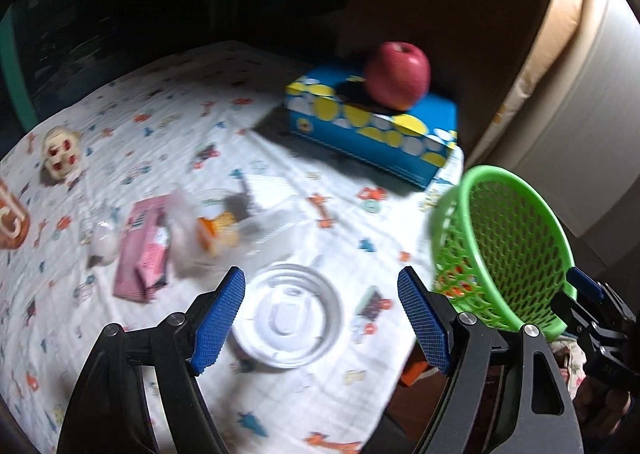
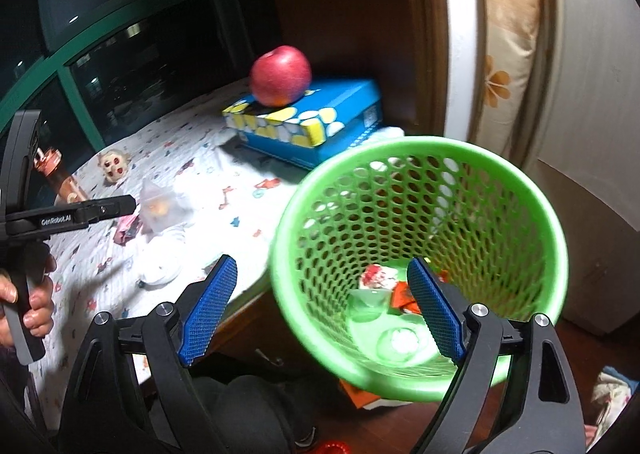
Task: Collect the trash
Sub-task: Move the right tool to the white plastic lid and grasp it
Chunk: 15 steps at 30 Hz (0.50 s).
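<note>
The green mesh wastebasket (image 2: 420, 254) hangs off the table's right edge, tilted so its mouth faces back toward the right wrist camera and its long axis slants down and away. The right gripper (image 2: 320, 310) has its jaws spread wide, one blue pad inside the basket against the near wall and the other outside; whether they actually pinch the rim I cannot tell. In the left wrist view the same wastebasket (image 1: 504, 250) appears side-on at the right, with the right gripper's tip (image 1: 586, 286) at its rim.

Only the right wrist view looks into the basket: red-and-white wrappers (image 2: 384, 280) and clear plastic cups (image 2: 400, 340) lie at the bottom.

The left gripper (image 1: 322, 318) is wide open and holds nothing, hovering above a clear round plastic lid (image 1: 290, 320) that lies flat on the cloth. That view also shows the remaining litter beyond the lid: a pink carton (image 1: 144, 250), an orange snack packet (image 1: 218, 232) under crumpled clear plastic, all blurred. From the right side the left gripper (image 2: 116, 207) shows with the person's hand (image 2: 32, 306) on its handle.

The table is covered by a white cloth with small coloured prints (image 1: 160, 125). A red apple (image 1: 398, 69) sits on a blue tissue box with yellow and white dots (image 1: 372, 129) at the far corner. A small monkey-face toy (image 1: 62, 151) lies far left. Dark windows with green frames (image 2: 132, 37) stand behind; a floral curtain (image 2: 504, 65) hangs at right.
</note>
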Tool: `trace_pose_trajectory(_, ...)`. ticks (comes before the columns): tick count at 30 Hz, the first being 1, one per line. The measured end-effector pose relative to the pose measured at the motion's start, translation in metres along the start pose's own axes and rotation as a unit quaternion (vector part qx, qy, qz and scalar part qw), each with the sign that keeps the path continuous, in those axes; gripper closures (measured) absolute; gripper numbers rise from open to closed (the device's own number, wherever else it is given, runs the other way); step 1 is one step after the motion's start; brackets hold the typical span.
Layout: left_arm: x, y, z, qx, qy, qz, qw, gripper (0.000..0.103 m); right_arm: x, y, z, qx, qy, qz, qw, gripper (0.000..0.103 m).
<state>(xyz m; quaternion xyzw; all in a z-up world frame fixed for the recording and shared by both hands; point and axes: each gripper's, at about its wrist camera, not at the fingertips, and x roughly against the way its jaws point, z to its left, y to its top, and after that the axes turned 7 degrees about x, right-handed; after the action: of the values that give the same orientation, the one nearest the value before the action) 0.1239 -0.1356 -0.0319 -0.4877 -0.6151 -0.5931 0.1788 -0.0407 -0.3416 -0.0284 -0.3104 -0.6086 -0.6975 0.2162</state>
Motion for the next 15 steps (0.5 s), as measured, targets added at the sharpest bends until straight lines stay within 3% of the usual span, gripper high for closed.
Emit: trace_pose_trajectory(15,0.029,-0.008,0.109,0.09,0.056,-0.021,0.9941,0.027,-0.056,0.009,0.117,0.104,0.089,0.034,0.99,0.012)
